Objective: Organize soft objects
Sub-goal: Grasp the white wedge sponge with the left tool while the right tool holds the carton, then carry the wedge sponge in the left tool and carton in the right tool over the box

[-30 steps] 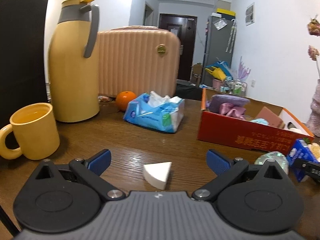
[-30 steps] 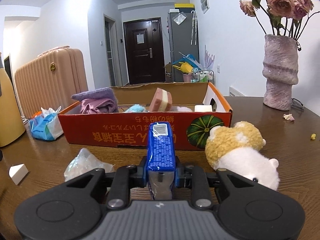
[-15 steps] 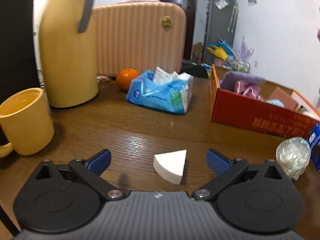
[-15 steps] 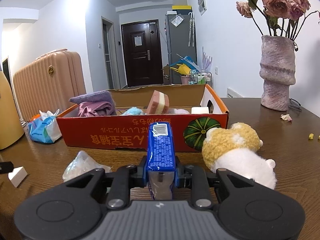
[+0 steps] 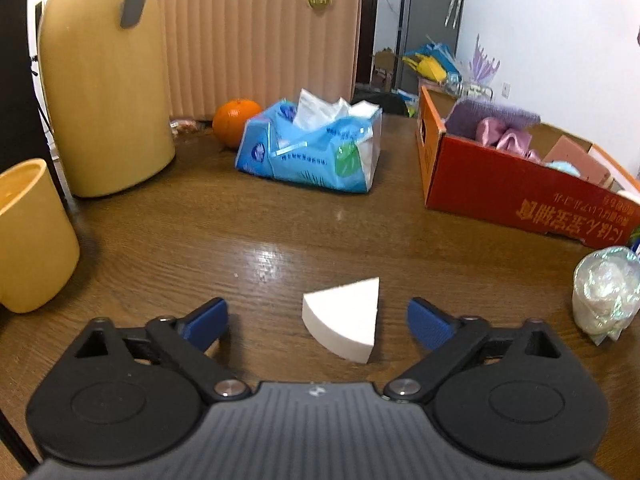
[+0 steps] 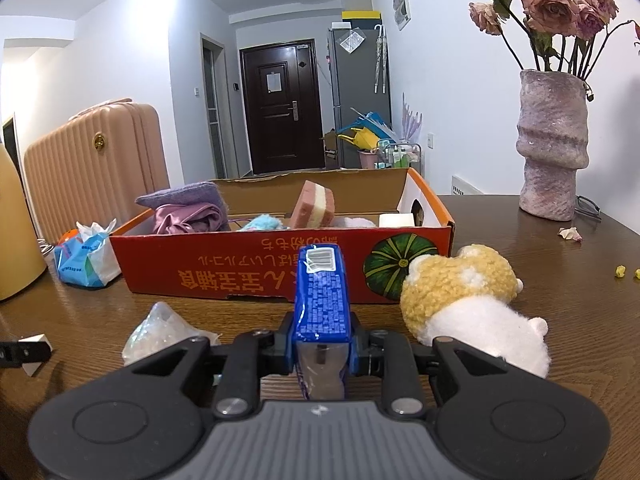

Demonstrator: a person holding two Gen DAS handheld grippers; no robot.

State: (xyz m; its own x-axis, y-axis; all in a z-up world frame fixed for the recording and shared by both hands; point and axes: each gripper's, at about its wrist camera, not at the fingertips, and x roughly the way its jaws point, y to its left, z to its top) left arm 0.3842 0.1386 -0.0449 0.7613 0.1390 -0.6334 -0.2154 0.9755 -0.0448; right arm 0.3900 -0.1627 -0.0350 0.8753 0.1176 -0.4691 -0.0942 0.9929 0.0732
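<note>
A white wedge-shaped sponge [image 5: 345,318] lies on the wooden table between the open fingers of my left gripper [image 5: 318,320]; it also shows at the left edge of the right wrist view [image 6: 36,350]. My right gripper [image 6: 322,346] is shut on a blue tissue pack [image 6: 322,292], held in front of the red cardboard box [image 6: 280,264]. The box [image 5: 520,196] holds a purple cloth, pink fabric, a pink sponge and other soft items. A yellow and white plush toy [image 6: 468,300] lies to the right of the pack. A crumpled iridescent wrapper [image 6: 160,332] lies to its left, also seen in the left wrist view [image 5: 604,288].
A yellow thermos [image 5: 104,80], a yellow mug [image 5: 32,236], an orange [image 5: 236,120] and an open blue tissue bag [image 5: 312,148] stand on the left half of the table. A pink suitcase [image 5: 260,36] is behind. A vase of dried roses [image 6: 552,148] stands at the right.
My left gripper has moved forward and tilted down, so the white sponge now sits further in between its open fingers. My right gripper has risen slightly with the blue pack.
</note>
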